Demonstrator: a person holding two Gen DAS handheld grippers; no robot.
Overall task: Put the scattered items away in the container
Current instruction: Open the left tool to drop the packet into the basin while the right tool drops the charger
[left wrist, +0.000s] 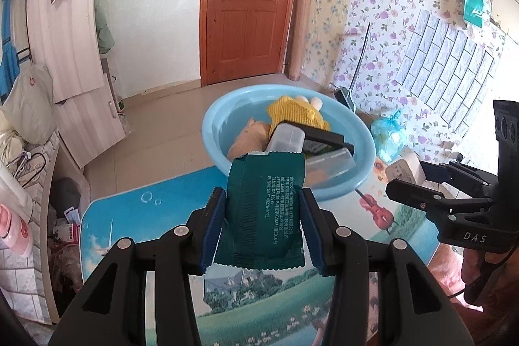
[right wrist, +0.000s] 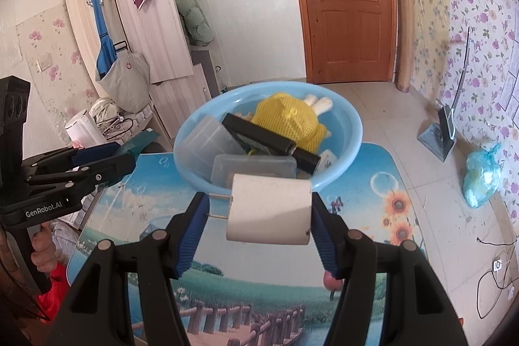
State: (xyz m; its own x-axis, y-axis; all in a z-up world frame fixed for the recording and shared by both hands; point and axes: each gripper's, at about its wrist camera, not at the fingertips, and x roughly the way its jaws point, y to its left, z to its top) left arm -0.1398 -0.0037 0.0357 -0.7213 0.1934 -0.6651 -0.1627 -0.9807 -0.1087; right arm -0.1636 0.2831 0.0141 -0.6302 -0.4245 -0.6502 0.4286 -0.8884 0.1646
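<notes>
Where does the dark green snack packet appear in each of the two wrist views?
Left wrist view: the dark green snack packet fills the centre, clamped in the left hand-held gripper.
Right wrist view: only a corner of it shows at the left edge, sticking out of that gripper.
Shared landmark: the blue basin just beyond the packet.

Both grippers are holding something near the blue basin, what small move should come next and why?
Probably carry the left gripper forward over the blue basin and release. Its fingers clamp the green packet short of the rim, while the right gripper holds a white plug adapter.
</notes>
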